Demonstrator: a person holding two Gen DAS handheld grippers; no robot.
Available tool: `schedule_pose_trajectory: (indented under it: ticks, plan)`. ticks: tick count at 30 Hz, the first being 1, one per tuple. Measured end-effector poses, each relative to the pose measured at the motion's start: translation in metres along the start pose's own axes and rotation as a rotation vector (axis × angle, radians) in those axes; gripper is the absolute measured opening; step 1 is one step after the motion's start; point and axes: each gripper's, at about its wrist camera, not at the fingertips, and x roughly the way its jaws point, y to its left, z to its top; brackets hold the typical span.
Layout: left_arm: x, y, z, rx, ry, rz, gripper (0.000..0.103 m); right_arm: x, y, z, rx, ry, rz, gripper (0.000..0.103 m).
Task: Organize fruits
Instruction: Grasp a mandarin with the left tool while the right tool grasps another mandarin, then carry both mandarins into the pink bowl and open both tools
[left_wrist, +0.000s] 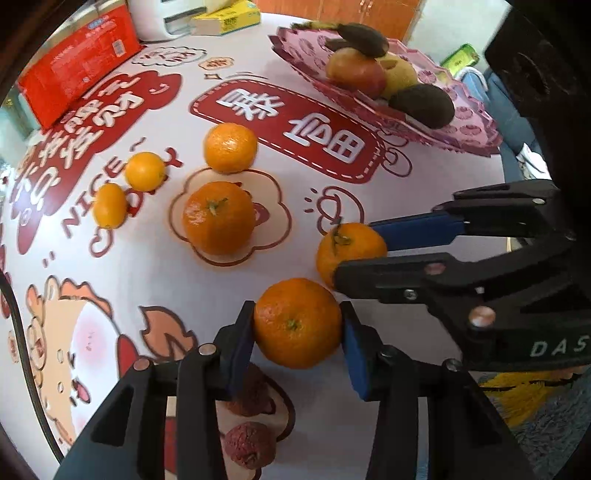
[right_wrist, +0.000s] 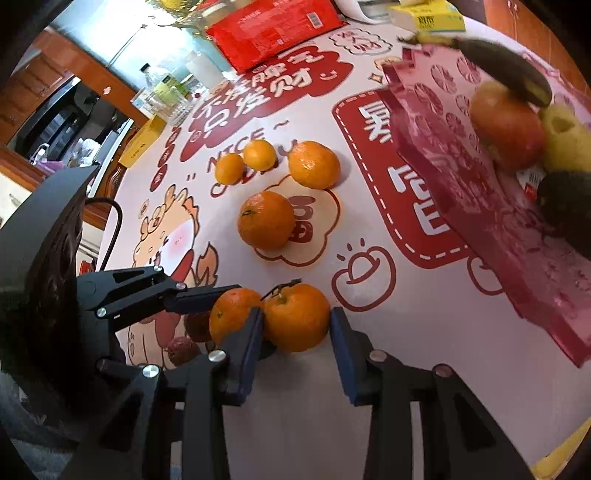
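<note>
My left gripper (left_wrist: 297, 332) is shut on a mandarin (left_wrist: 297, 323) that rests on the printed tablecloth, a blue pad pressing each side. Just beyond it, my right gripper (left_wrist: 354, 249) comes in from the right. In the right wrist view my right gripper (right_wrist: 295, 325) is shut on a stemmed mandarin (right_wrist: 297, 317), pads against both sides. The two held fruits touch. The left gripper (right_wrist: 229, 314) shows there on its own mandarin (right_wrist: 232, 315). Two more mandarins (left_wrist: 219, 218) (left_wrist: 231, 147) and two small ones (left_wrist: 144, 170) lie loose farther out.
A pink tray (left_wrist: 476, 136) at the far right holds an apple (left_wrist: 356, 70), a yellow fruit, dark avocados (left_wrist: 423, 105) and a banana. Two lychees (left_wrist: 249, 445) lie under my left gripper. A red packet (left_wrist: 77, 62) and a yellow box (left_wrist: 229, 18) stand at the far edge.
</note>
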Motion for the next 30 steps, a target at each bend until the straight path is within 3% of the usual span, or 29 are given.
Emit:
schedule_pose_trajectory:
  ticks: [7, 13, 23, 30]
  plan:
    - [-0.04, 0.001, -0.001, -0.066, -0.06, 0.082, 0.042, -0.032, 0.01, -0.003, -0.076, -0.051, 0.007, 0.037]
    - [-0.086, -0.009, 0.014, -0.113, -0.156, 0.126, 0.042, -0.069, 0.012, 0.001, -0.132, -0.118, 0.011, 0.037]
    - [-0.138, -0.073, 0.084, -0.082, -0.338, 0.128, 0.042, -0.157, -0.017, 0.022, -0.186, -0.268, -0.023, 0.037]
    - [-0.133, -0.109, 0.129, -0.074, -0.393, 0.126, 0.042, -0.204, -0.056, 0.039, -0.215, -0.347, -0.077, 0.037]
